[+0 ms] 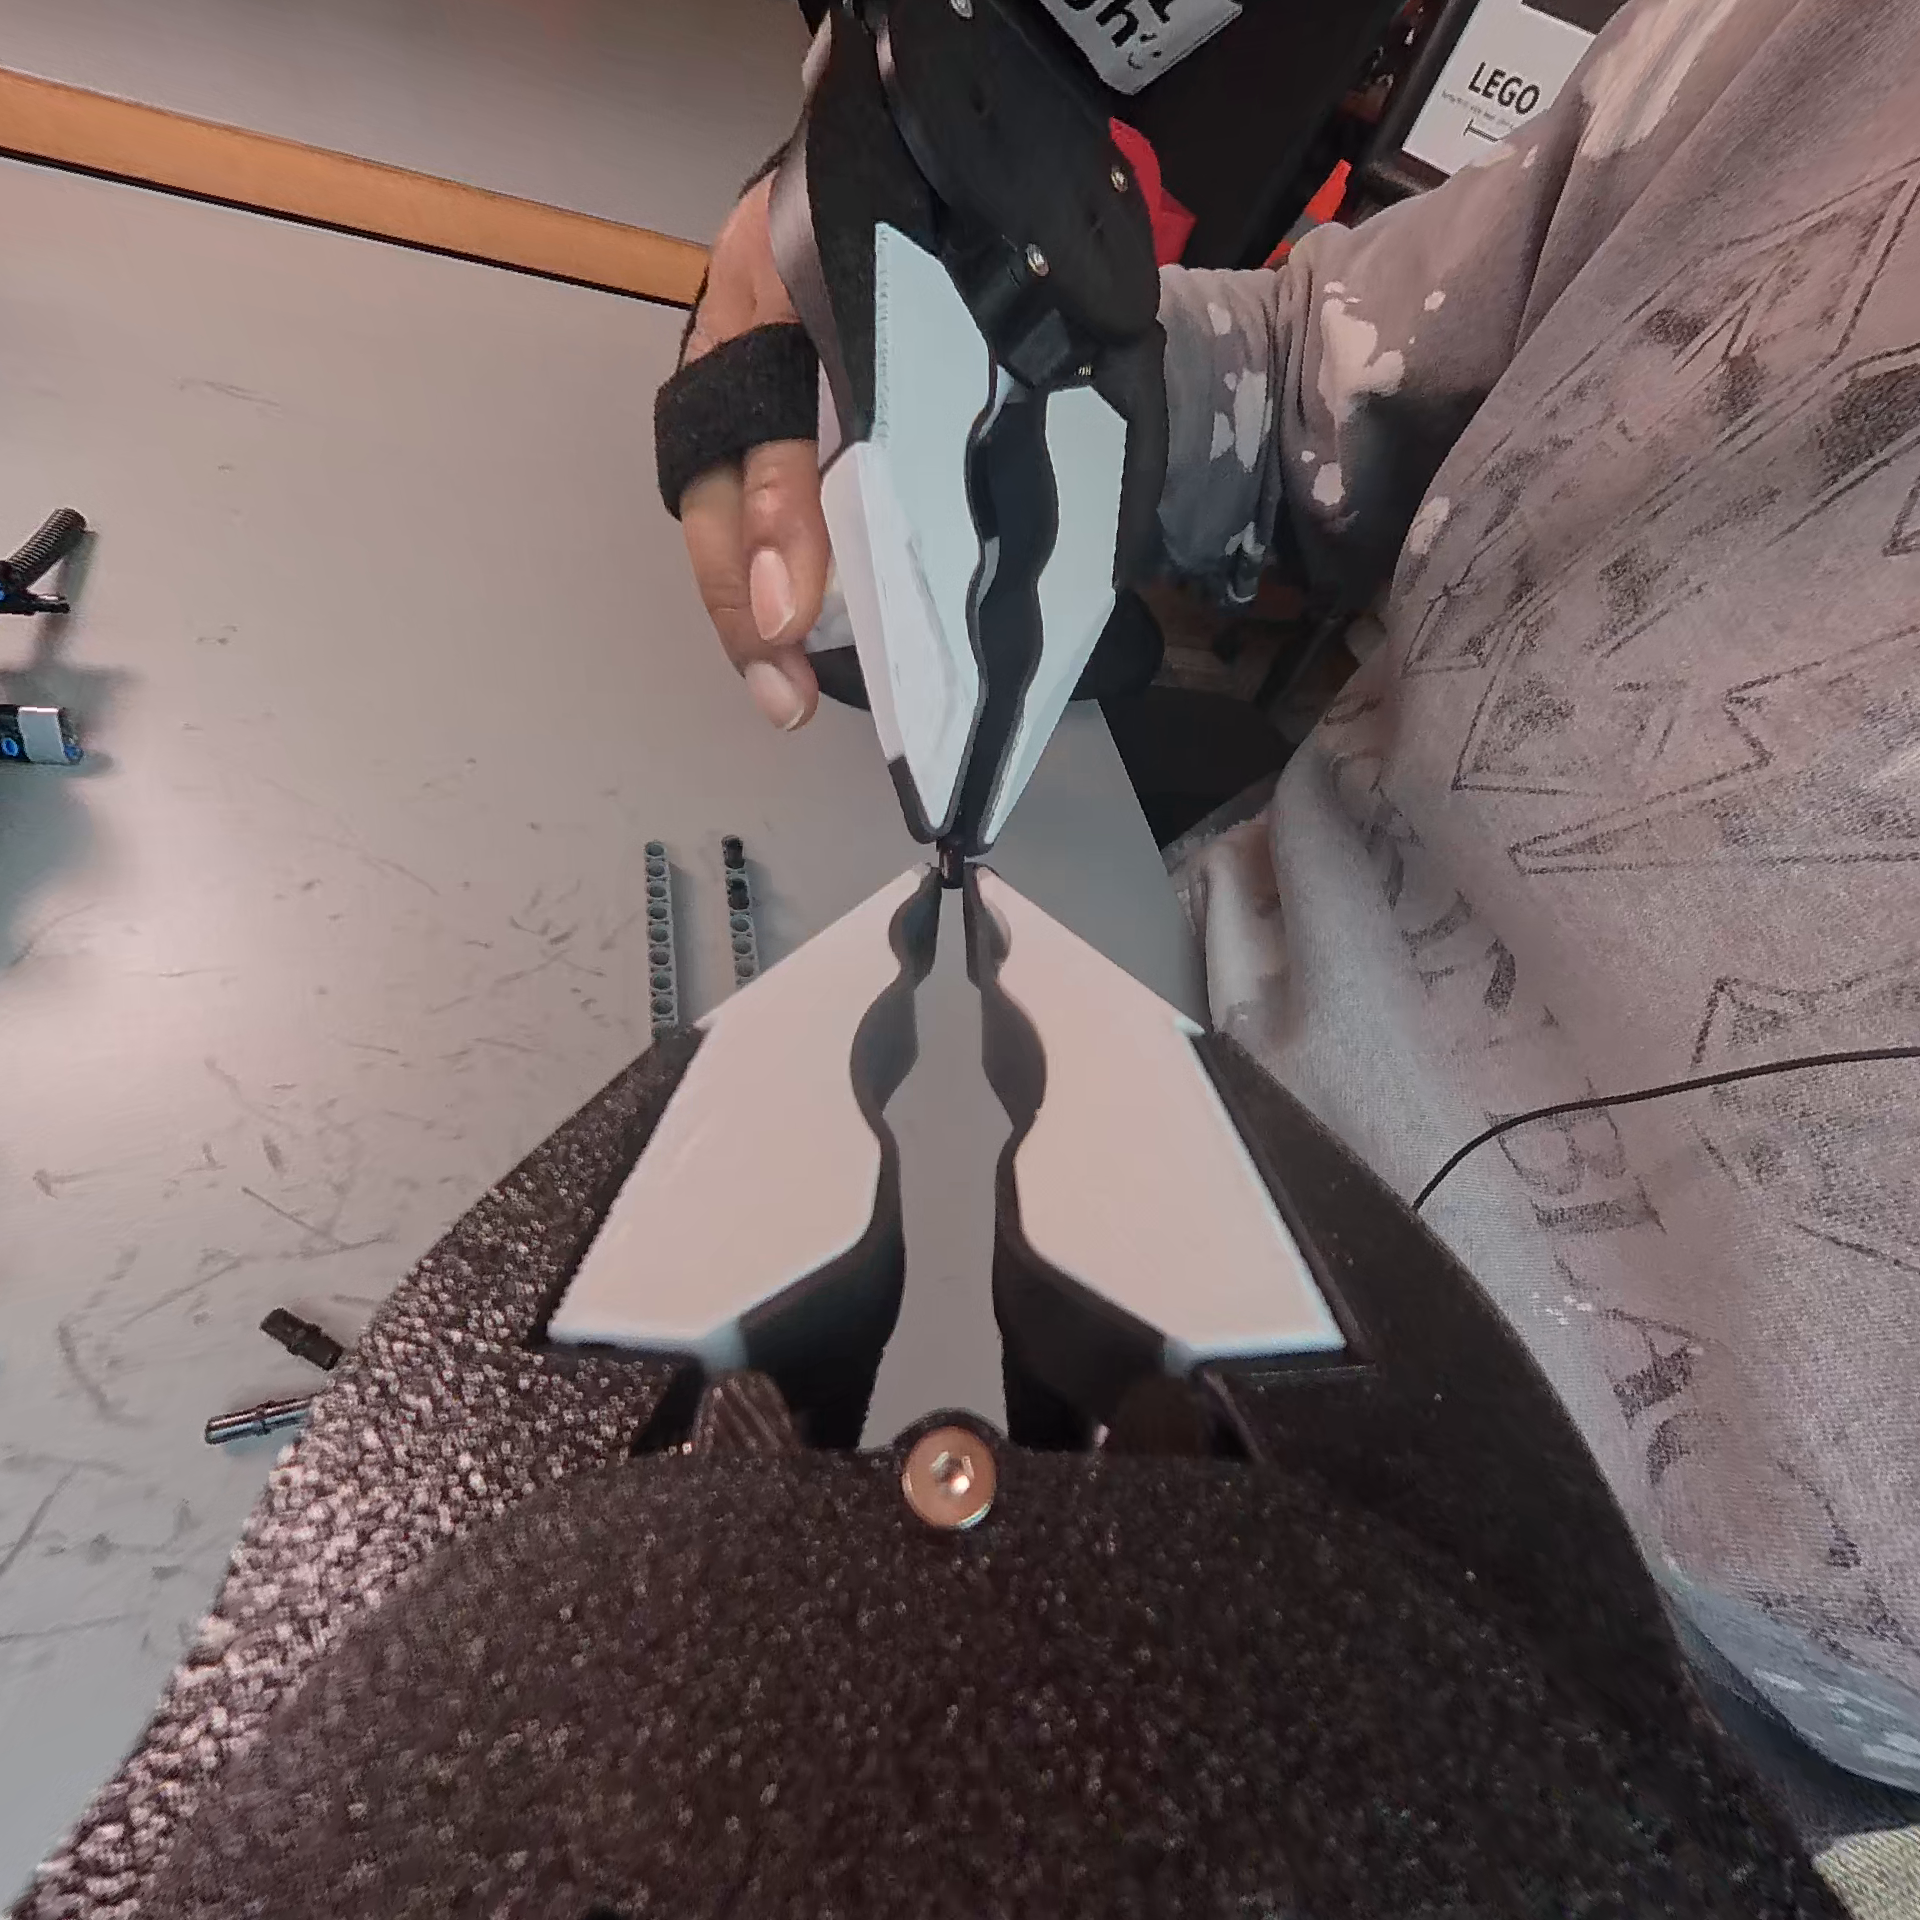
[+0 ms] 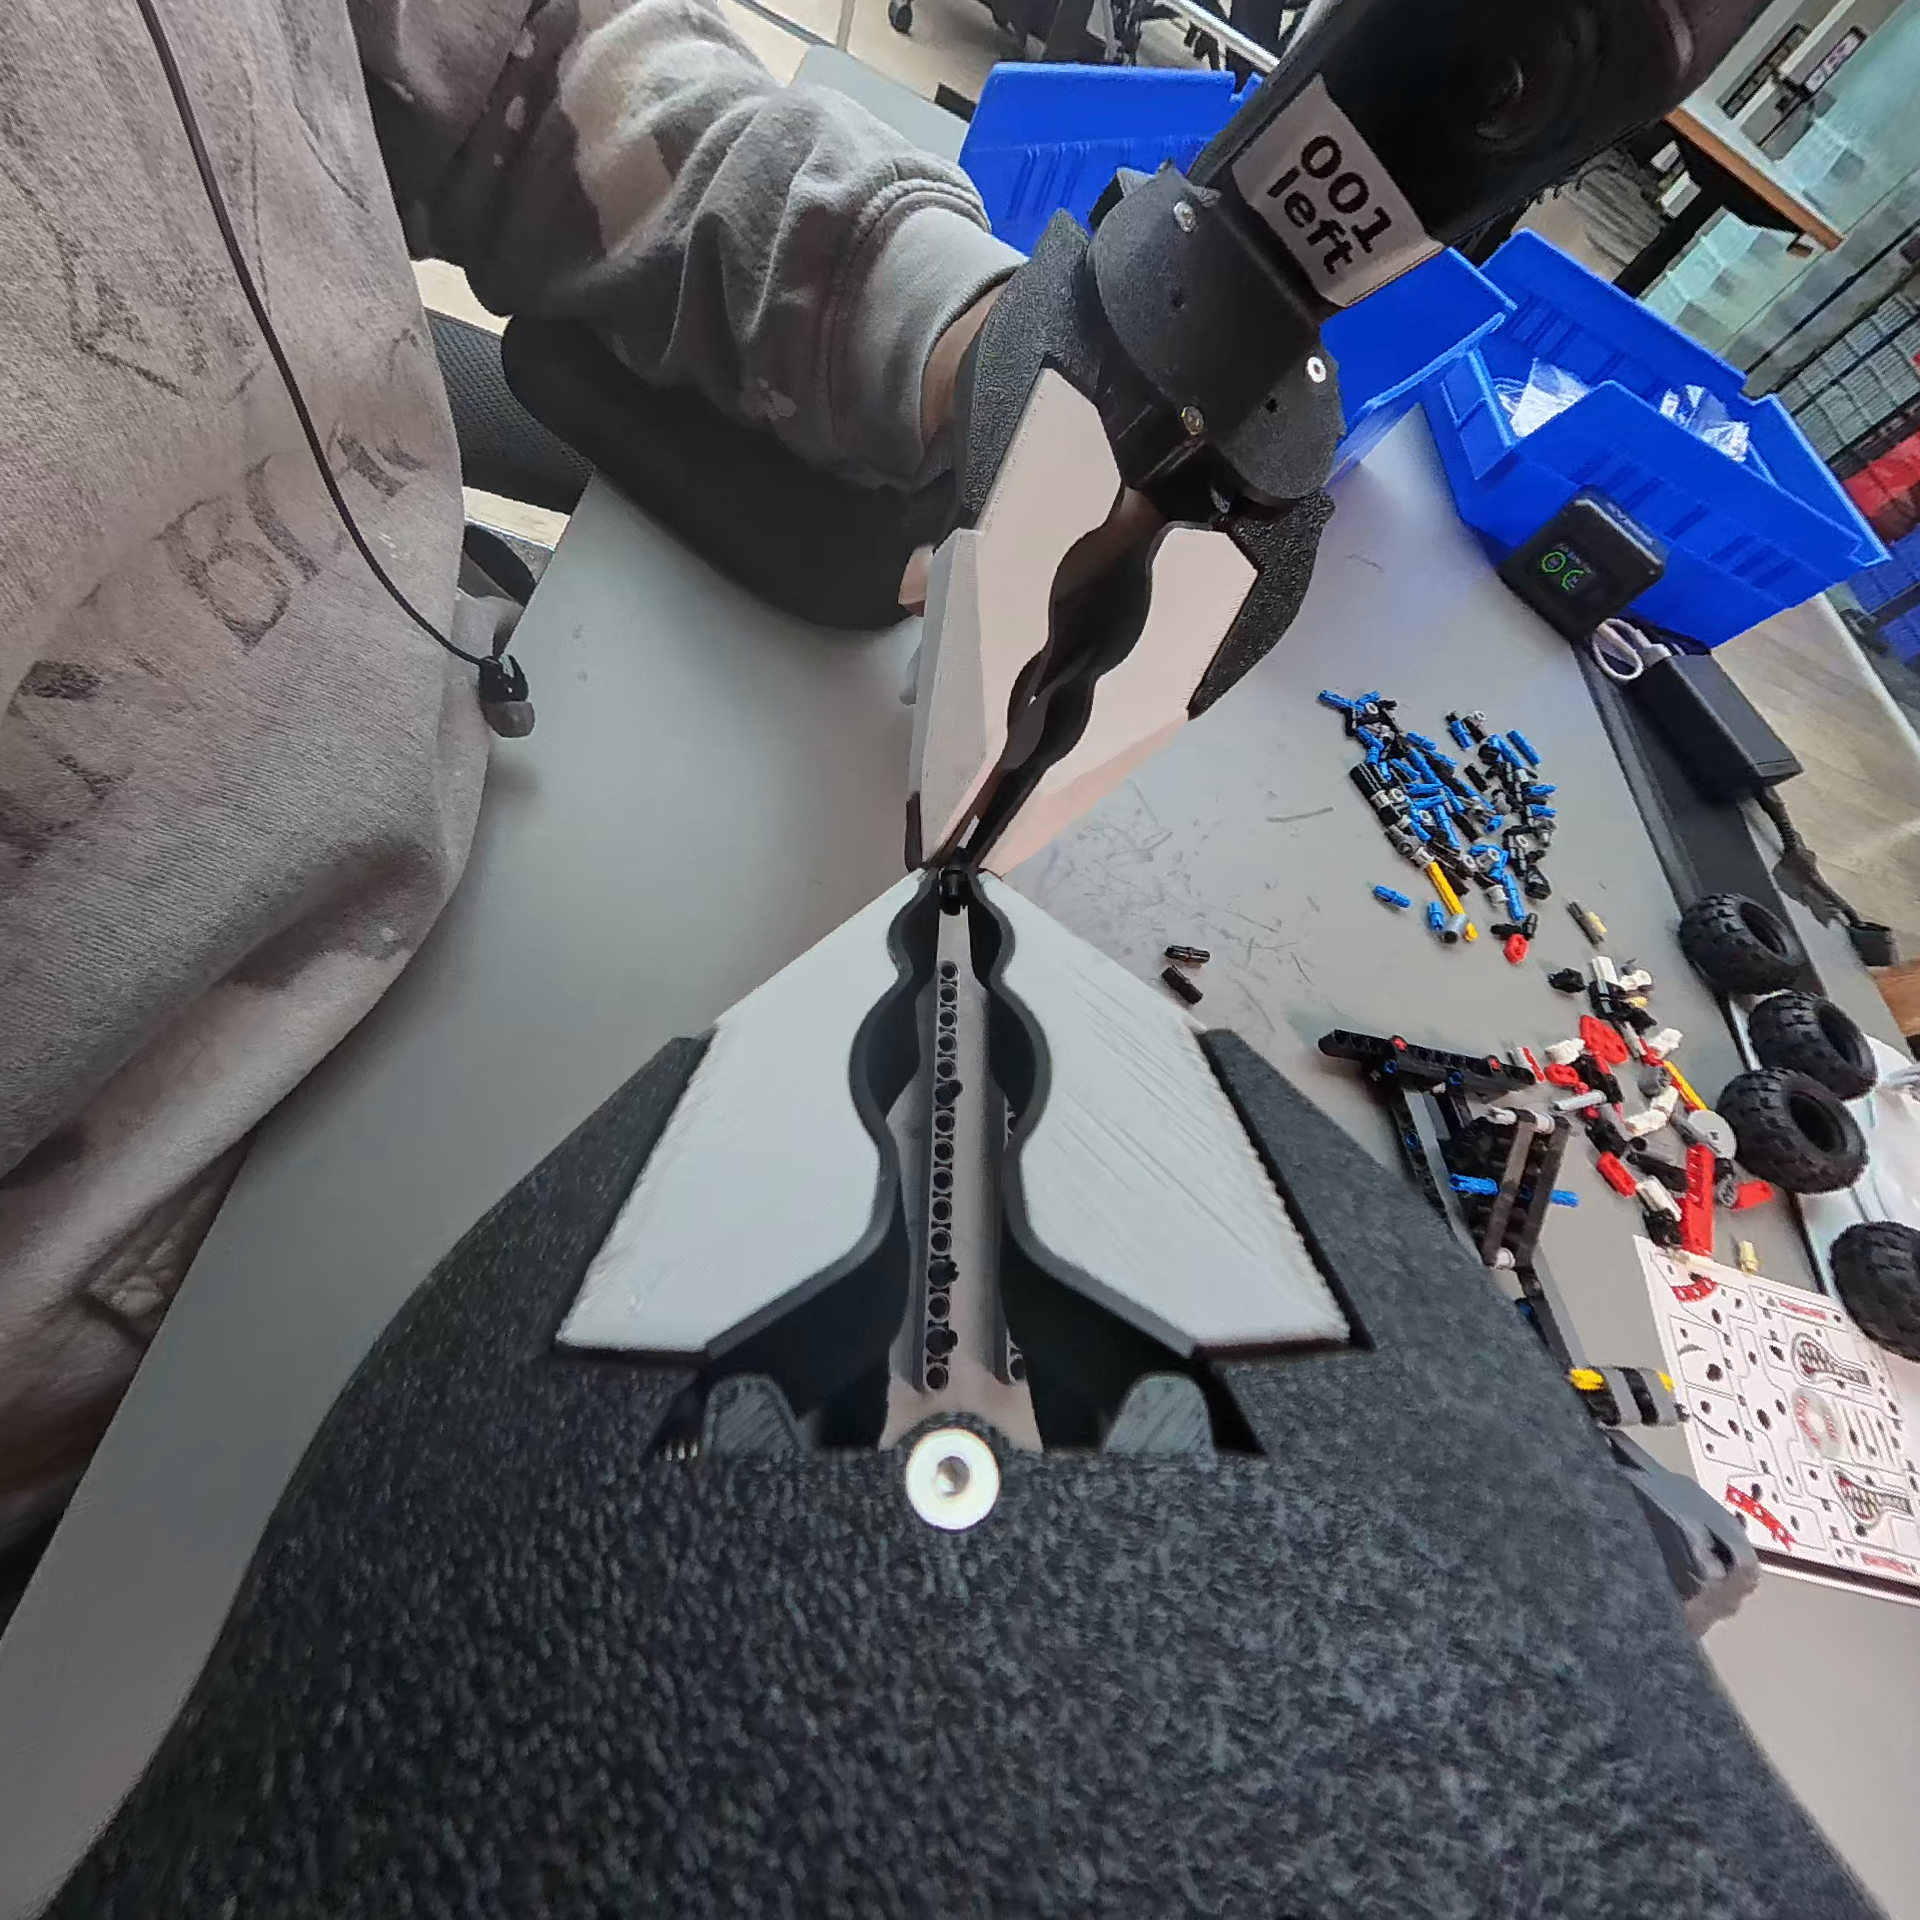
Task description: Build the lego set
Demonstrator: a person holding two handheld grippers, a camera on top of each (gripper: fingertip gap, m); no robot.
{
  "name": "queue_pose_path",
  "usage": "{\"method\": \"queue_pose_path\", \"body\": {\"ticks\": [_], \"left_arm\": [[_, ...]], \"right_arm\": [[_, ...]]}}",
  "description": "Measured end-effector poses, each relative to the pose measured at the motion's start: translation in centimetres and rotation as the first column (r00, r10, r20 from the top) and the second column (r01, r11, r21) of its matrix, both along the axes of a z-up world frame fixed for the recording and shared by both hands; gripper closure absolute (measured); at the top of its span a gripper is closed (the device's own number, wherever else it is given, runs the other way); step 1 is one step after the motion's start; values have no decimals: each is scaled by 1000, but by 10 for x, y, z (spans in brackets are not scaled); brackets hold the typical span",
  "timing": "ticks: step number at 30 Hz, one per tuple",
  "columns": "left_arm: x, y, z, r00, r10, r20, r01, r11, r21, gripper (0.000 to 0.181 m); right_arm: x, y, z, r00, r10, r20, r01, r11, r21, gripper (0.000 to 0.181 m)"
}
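A small black pin (image 1: 948, 860) hangs between the two grippers' tips, which meet nose to nose above the grey table (image 1: 364, 727). My left gripper (image 1: 948, 878) is shut on its lower end. My right gripper (image 1: 948, 831) comes down from above, shut on the other end. In the right wrist view the pin (image 2: 951, 885) sits in my right gripper (image 2: 951, 891), with the left gripper (image 2: 943, 857) closed against it from above. Two long holed beams, one grey (image 1: 657, 935) and one dark (image 1: 738, 914), lie on the table below; the right wrist view shows them (image 2: 943, 1174) between the fingers.
A pile of blue and black pins (image 2: 1455, 800), a part-built chassis (image 2: 1507, 1122), black tyres (image 2: 1787, 1122), a sticker sheet (image 2: 1787, 1423) and blue bins (image 2: 1662, 447) lie to the right. Loose pins (image 1: 301, 1338) lie left. The person's grey-sleeved body (image 1: 1610, 831) is close. My left and right fingertips are right by each other.
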State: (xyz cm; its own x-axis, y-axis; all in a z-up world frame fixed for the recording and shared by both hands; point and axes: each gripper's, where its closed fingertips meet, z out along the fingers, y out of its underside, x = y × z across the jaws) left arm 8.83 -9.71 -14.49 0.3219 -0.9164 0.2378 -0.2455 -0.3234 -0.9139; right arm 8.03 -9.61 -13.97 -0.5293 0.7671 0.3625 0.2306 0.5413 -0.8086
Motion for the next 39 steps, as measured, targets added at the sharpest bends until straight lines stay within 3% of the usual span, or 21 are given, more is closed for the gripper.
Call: {"method": "queue_pose_path", "body": {"ticks": [7,10,13,17,22,39], "left_arm": [[1,-1,-2,1000,-3,7,3,1000,-6,175],[-3,8,-3,999,47,6,-47,999,4,175],[-21,27,-18,983,156,-101,-152,987,42,168],[-44,39,-54,934,224,-279,-227,974,21,161],[-46,40,-73,900,225,-374,-232,972,25,161],[-44,34,-88,866,205,-455,-218,976,24,166]], "right_arm": [[-1,-1,-1,1000,5,10,-5,1000,7,176],[1,15,-1,998,-37,53,37,999,-1,177],[14,54,-13,967,-127,223,122,992,37,177],[33,95,-47,863,-208,460,170,978,123,177],[40,92,-74,765,-177,619,92,982,167,177],[35,88,-87,664,-179,726,-18,967,255,177]]}}
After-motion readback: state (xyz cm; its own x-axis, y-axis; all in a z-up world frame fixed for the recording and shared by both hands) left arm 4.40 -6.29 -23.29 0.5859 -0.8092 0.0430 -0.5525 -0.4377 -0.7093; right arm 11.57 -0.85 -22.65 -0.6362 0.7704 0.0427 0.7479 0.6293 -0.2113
